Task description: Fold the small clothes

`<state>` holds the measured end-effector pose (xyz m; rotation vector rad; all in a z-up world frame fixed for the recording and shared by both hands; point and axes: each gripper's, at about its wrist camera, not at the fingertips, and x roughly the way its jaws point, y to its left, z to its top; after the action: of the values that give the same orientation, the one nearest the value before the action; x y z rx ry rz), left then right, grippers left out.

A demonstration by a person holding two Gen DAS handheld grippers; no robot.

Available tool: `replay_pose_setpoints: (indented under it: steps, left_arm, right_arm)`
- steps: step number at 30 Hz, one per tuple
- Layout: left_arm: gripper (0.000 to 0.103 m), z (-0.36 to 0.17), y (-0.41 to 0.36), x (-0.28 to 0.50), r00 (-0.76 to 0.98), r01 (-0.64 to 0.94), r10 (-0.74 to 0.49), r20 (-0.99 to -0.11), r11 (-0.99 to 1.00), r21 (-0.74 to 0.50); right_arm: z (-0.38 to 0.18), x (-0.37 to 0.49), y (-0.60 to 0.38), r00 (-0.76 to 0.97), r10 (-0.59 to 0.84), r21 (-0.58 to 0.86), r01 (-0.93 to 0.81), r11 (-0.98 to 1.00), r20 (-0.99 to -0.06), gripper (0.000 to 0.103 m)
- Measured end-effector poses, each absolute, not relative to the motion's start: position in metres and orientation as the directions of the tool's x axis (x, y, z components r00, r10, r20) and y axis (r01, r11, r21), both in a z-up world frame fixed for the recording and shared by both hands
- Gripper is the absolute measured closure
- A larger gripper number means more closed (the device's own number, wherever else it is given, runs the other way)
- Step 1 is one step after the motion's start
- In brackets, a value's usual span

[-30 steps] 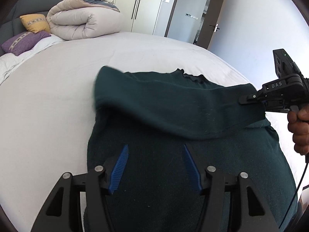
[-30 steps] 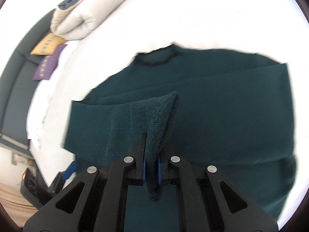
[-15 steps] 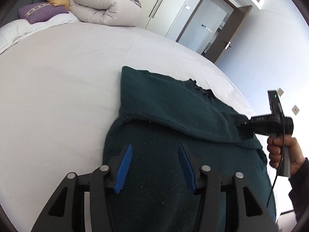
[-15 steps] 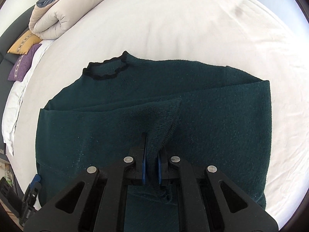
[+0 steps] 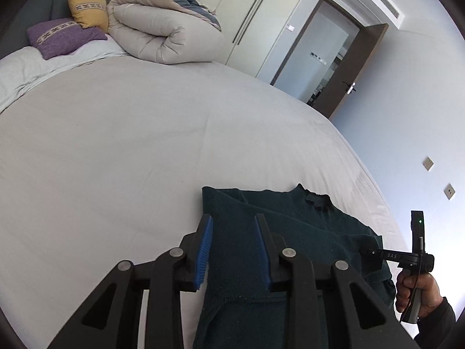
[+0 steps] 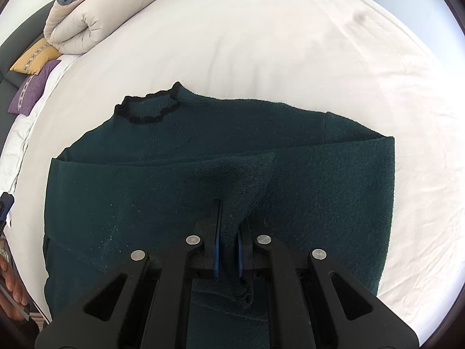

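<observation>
A dark green sweater lies flat on the white bed sheet, its black-trimmed collar pointing away. One sleeve is folded across the body, and my right gripper is shut on its cuff, low over the sweater. In the left wrist view that right gripper sits at the sweater's right edge, with a hand on its handle. My left gripper hovers above the sweater's left shoulder. Its jaws are closing and nothing is between the blue pads.
A rolled beige duvet, a yellow pillow and a purple pillow lie at the head of the bed. Wardrobe doors and an open doorway stand beyond. Bare sheet stretches left of the sweater.
My left gripper lifted back off the sweater toward its left shoulder and its jaws narrowed. My right gripper lowered the pinched sleeve onto the sweater's body, and the sleeve lies flatter.
</observation>
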<state>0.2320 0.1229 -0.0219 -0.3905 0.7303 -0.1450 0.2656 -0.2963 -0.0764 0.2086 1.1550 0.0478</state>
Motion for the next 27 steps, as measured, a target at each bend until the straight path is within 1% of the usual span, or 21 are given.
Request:
replay_pose_setpoints:
  steps: [3,4,9,15,20,24,27]
  left_arm:
    - [0.073,-0.024,0.107,0.246,0.715,0.029,-0.264,-0.648,0.937,-0.349]
    - [0.077,-0.026,0.103,0.249,0.706,0.038,-0.266,-0.656,0.939,-0.341]
    - [0.077,-0.038,0.094,0.262,0.674,0.054,-0.258,-0.693,0.952,-0.302]
    - [0.077,-0.055,0.107,0.277,0.636,0.033,-0.268,-0.723,0.946,-0.322]
    - [0.077,-0.064,0.113,0.290,0.608,0.049,-0.291,-0.739,0.943,-0.330]
    - [0.077,-0.087,0.119,0.308,0.548,0.043,-0.356,-0.757,0.916,-0.400]
    - [0.085,-0.108,0.121,0.320,0.514,0.050,-0.379,-0.770,0.909,-0.414]
  right_arm:
    - [-0.078,0.266,-0.296,0.399,0.138,0.174,0.056,0.983,-0.907,0.096]
    - [-0.078,0.266,-0.297,0.401,0.138,0.174,0.056,0.983,-0.906,0.096]
    - [-0.080,0.267,-0.303,0.400,0.143,0.181,0.059,0.982,-0.905,0.096]
    - [-0.086,0.271,-0.306,0.395,0.146,0.180,0.052,0.982,-0.907,0.096]
    - [-0.092,0.268,-0.309,0.412,0.154,0.188,0.042,0.981,-0.898,0.096]
    - [-0.096,0.265,-0.319,0.420,0.195,0.238,0.050,0.970,-0.886,0.096]
    - [-0.098,0.263,-0.324,0.427,0.217,0.262,0.050,0.964,-0.878,0.096]
